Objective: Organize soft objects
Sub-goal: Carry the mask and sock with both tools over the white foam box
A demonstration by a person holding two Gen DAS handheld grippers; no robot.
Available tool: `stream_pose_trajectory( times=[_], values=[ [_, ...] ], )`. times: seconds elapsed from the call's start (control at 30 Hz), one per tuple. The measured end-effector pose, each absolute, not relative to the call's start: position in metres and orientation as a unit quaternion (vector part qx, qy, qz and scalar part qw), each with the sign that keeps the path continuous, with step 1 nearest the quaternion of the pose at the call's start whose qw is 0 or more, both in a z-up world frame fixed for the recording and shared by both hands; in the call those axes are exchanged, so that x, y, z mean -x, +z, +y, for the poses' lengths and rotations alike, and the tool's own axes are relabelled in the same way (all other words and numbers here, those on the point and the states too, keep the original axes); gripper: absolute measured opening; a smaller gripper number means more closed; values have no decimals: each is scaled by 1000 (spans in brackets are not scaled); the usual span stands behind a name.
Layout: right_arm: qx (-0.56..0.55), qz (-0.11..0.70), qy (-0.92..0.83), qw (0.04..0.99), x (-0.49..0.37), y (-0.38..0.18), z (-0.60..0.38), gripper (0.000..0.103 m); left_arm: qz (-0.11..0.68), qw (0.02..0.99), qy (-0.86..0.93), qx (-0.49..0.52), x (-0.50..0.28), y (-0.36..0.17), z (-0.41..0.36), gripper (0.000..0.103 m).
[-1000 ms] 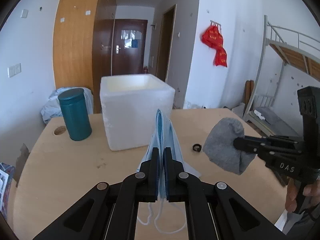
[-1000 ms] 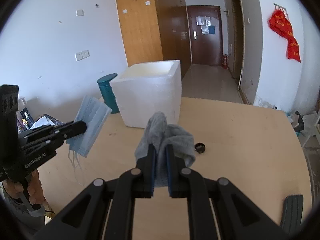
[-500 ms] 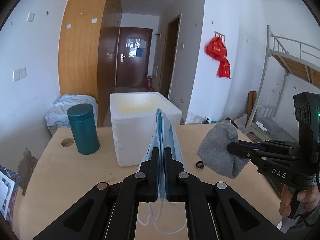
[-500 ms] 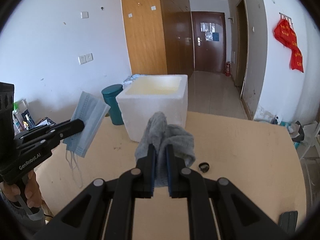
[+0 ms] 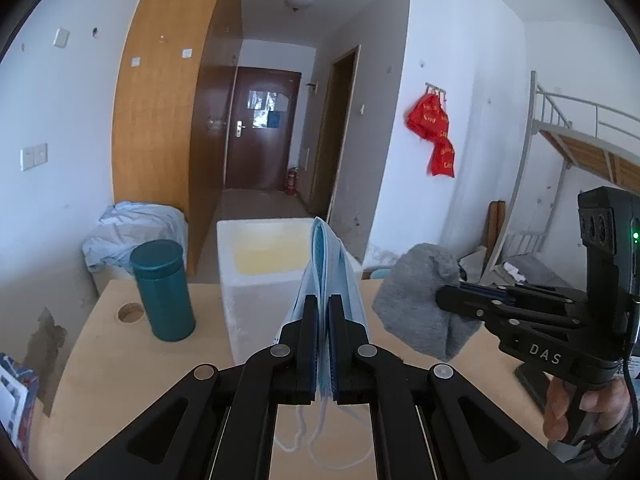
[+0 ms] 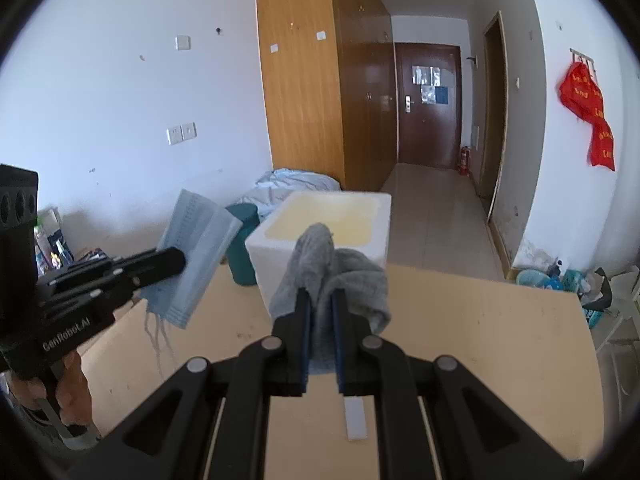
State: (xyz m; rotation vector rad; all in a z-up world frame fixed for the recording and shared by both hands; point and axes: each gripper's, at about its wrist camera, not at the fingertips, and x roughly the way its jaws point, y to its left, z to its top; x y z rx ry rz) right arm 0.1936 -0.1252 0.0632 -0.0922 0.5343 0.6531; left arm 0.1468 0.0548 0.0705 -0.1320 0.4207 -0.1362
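My left gripper (image 5: 323, 305) is shut on a folded blue face mask (image 5: 328, 264), held above the wooden table; its ear loops hang below. It also shows in the right wrist view (image 6: 196, 252). My right gripper (image 6: 321, 300) is shut on a grey sock (image 6: 340, 276), also in the air; the sock shows in the left wrist view (image 5: 420, 300) to the right of the mask. An open white foam box (image 5: 256, 280) (image 6: 320, 236) stands on the table just beyond both grippers.
A teal canister (image 5: 162, 290) stands left of the box, next to a round hole (image 5: 130, 312) in the table (image 6: 480, 340). A small white strip (image 6: 356, 418) lies on the table below my right gripper. A bunk bed frame (image 5: 560, 152) stands at right.
Both grippers have risen with their loads, and the view now looks down into the open box from higher up. The small black ring on the table has dropped out of sight.
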Motion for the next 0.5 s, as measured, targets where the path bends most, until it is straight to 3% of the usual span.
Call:
stream_pose_trajectory(
  times=[0.5],
  values=[
    [55,236,312,919,-234,85,-105,13,191,978,-48,63,-195,86,63,5]
  ],
)
